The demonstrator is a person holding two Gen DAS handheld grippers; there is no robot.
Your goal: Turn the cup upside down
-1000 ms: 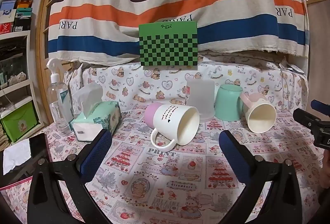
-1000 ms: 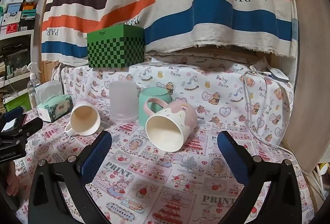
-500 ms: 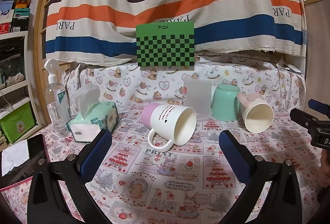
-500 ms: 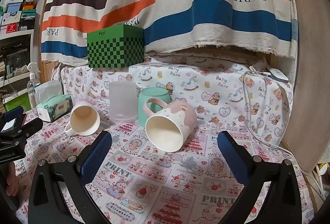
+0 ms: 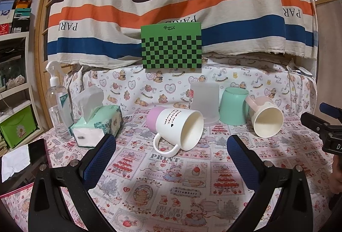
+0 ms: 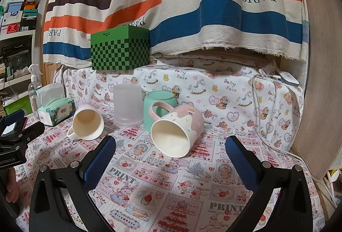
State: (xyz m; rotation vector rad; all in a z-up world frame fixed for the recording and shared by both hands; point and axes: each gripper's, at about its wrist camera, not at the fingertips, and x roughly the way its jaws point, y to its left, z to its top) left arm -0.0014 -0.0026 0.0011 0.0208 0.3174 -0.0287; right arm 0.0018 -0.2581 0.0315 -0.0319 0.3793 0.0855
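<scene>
A white mug with a lilac base (image 5: 177, 126) lies on its side, mouth toward me, handle down; it also shows in the right wrist view (image 6: 87, 124). A pink mug (image 6: 177, 127) lies on its side further right, handle up; it also shows in the left wrist view (image 5: 266, 119). A frosted cup (image 5: 205, 101) and a mint cup (image 5: 234, 105) stand upside down behind them. My left gripper (image 5: 171, 144) is open and empty just short of the white mug. My right gripper (image 6: 170, 144) is open and empty in front of the pink mug.
A tissue box (image 5: 97, 125) and a spray bottle (image 5: 58, 101) stand at the left. A green checkered box (image 5: 171, 47) sits on the raised ledge behind. A white cable (image 6: 263, 116) hangs at the right. A patterned cloth (image 5: 171, 185) covers the table.
The left gripper has drawn slightly back and up from the white mug. The right gripper has hardly moved. Both stay open.
</scene>
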